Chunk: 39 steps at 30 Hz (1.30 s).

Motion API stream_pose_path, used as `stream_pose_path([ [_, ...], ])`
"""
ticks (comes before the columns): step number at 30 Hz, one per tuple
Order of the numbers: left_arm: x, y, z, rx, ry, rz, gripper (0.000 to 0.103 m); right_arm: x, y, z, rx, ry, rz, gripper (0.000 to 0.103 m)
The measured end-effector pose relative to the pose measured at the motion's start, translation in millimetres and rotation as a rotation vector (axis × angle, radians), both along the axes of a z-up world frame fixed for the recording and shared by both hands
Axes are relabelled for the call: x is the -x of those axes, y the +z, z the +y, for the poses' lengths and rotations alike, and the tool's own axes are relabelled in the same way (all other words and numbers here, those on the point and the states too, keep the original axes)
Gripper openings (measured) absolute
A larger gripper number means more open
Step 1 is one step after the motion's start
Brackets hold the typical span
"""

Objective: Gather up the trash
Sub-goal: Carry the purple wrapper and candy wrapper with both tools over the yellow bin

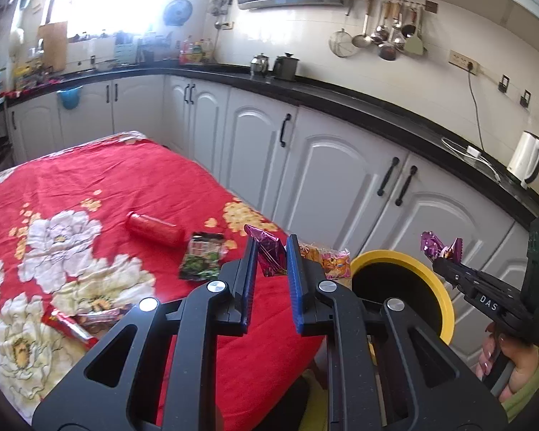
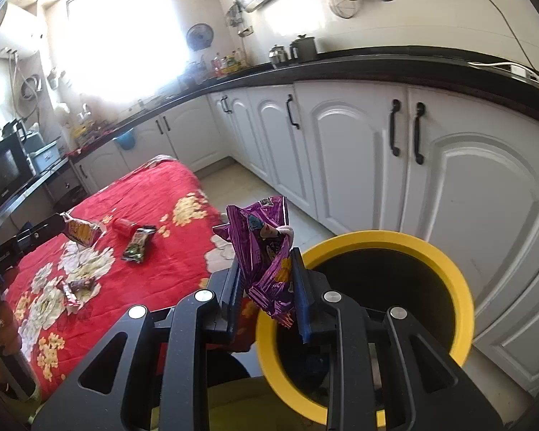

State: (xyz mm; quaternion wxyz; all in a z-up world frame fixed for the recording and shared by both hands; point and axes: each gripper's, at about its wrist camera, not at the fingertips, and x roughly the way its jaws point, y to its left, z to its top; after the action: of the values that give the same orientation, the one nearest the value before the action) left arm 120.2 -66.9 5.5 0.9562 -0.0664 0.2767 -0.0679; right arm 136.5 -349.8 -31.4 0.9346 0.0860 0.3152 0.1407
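My left gripper is shut on a crumpled pink foil wrapper, held in the air over the right edge of the table with the red floral cloth. To its right, my right gripper is shut on a purple wrapper near a yellow-rimmed bin. In the right wrist view the right gripper holds the purple wrapper just over the near left rim of the bin. The left gripper shows at far left with its wrapper.
On the cloth lie a red bottle, a green and black packet, an orange snack packet and red wrappers. White cabinets under a black counter stand close behind the bin. A white kettle stands on the counter.
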Motion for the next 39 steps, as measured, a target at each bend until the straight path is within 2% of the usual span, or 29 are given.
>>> stream_pose_path([
  [16, -14, -8, -61, -0.044, -0.117, 0.011, 0.011, 8, -19, -45, 0.008, -0.096, 0.018, 0.023],
  [39, -33, -40, -130, -0.109, -0.244, 0.061, 0.011, 10, -56, -82, -0.003, -0.173, 0.095, 0.024],
])
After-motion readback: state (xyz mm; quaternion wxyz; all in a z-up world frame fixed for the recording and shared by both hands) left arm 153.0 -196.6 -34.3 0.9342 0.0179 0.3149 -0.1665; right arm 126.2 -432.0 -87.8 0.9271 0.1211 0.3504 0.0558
